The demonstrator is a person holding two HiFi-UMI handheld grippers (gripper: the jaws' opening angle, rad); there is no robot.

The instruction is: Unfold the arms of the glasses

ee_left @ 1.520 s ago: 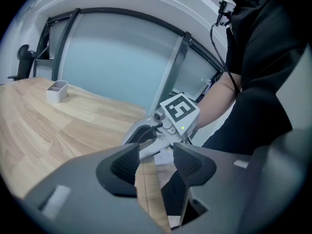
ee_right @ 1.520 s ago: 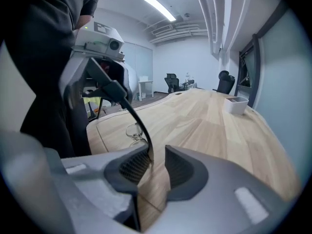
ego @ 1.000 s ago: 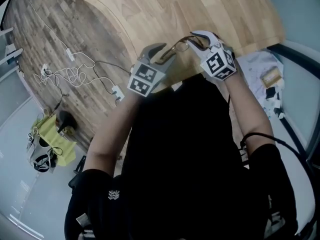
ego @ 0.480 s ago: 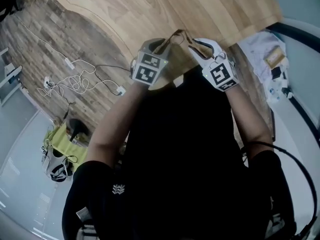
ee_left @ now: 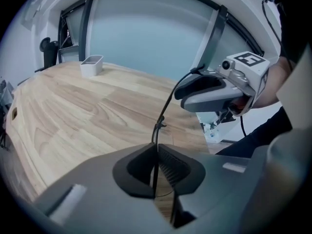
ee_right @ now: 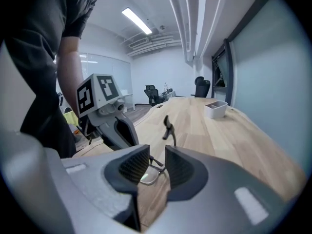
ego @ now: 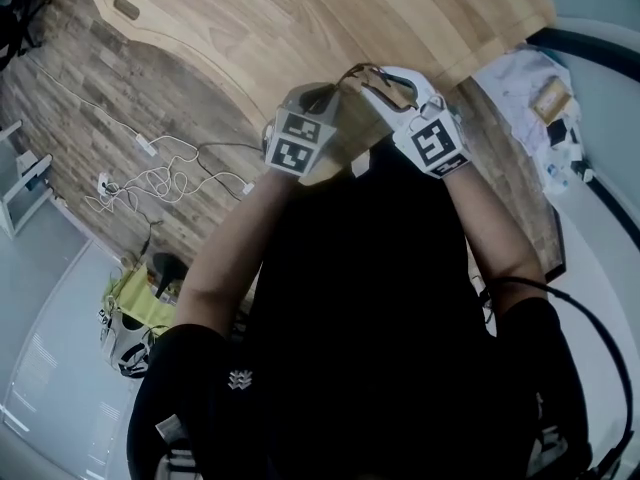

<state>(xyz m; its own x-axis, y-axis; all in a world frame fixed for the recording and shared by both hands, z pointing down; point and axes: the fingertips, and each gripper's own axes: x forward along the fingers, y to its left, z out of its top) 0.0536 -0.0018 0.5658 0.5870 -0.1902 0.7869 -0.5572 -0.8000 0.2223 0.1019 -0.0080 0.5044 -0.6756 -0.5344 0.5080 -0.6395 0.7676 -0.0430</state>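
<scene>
Right tongs [ee_right: 157,167] clamp the glasses [ee_right: 147,175] by the front, clear of the table [ee_left: 73,111]. Left tongs [ee_left: 156,165] have just been closing and now pinch one arm [ee_left: 164,113]. Unfolding looks barely started, with both arms left to swing out.

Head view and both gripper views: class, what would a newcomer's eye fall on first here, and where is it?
The glasses, held in the air over the wooden table between the two grippers, catch the eye first. The left gripper has just been closing its fingers on one thin arm of the glasses, while the right gripper grips them at the front.
</scene>
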